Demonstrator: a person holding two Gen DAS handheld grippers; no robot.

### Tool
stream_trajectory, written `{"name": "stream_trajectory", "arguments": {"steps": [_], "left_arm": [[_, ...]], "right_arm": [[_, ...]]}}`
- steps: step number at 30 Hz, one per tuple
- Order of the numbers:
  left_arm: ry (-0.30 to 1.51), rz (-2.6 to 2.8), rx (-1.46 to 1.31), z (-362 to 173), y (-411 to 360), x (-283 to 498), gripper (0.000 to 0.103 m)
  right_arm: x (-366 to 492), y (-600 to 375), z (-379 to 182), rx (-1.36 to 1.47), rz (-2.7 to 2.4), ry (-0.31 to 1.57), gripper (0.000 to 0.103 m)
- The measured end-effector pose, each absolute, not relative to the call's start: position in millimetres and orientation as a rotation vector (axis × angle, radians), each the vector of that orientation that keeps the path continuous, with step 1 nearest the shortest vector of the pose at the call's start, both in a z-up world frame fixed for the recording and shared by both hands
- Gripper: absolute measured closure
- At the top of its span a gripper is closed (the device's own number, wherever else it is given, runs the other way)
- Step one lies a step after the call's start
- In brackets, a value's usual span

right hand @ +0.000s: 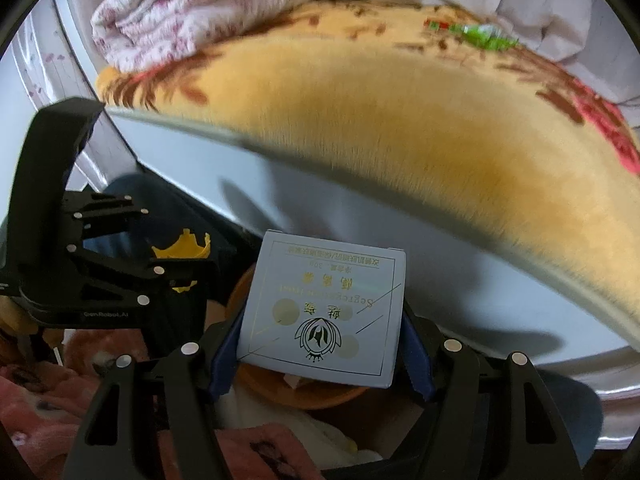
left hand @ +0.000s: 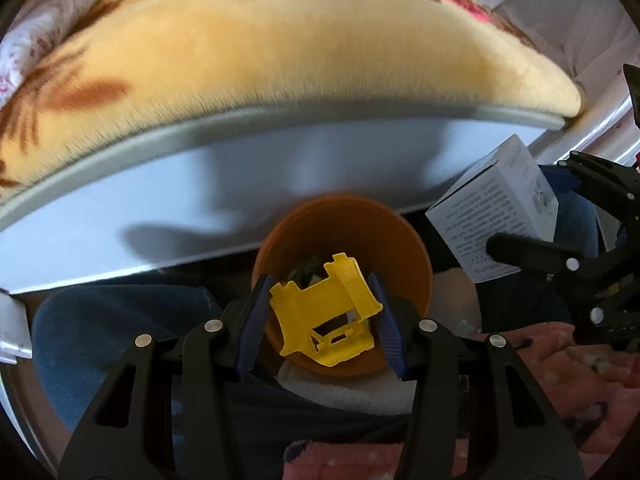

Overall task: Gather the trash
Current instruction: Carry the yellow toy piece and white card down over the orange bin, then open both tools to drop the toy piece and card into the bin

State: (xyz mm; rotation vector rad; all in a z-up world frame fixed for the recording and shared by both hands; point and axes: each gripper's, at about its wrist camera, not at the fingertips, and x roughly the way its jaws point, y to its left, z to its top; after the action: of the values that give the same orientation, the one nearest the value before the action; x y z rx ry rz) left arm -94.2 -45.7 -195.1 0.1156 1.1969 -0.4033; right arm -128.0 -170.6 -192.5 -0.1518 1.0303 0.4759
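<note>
My left gripper is shut on a yellow plastic piece and holds it just above the mouth of an orange bin that has some scraps inside. My right gripper is shut on a pale blue printed box and holds it over the same orange bin. The box also shows at the right of the left wrist view, held by the right gripper. The left gripper with the yellow piece shows at the left of the right wrist view.
A bed with a white frame and a yellow flowered blanket fills the background. A folded pink-flowered quilt and a green wrapper lie on it. Pink fleece and blue denim lie below.
</note>
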Motion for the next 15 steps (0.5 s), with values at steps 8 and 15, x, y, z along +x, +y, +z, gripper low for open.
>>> {"name": "stream_trajectory", "arguments": {"steps": [8, 15], "left_arm": [[1.308, -0.389, 0.112, -239.0, -54.3, -83.3, 0.054], [1.404, -0.378, 0.09, -267.3, -51.8, -73.0, 0.054]], "right_arm": [[-113.1, -171.6, -232.4, -0.153, 0.456, 1.133, 0.036], [-99.5, -171.6, -258.5, -0.137, 0.452, 1.21, 0.036]]}}
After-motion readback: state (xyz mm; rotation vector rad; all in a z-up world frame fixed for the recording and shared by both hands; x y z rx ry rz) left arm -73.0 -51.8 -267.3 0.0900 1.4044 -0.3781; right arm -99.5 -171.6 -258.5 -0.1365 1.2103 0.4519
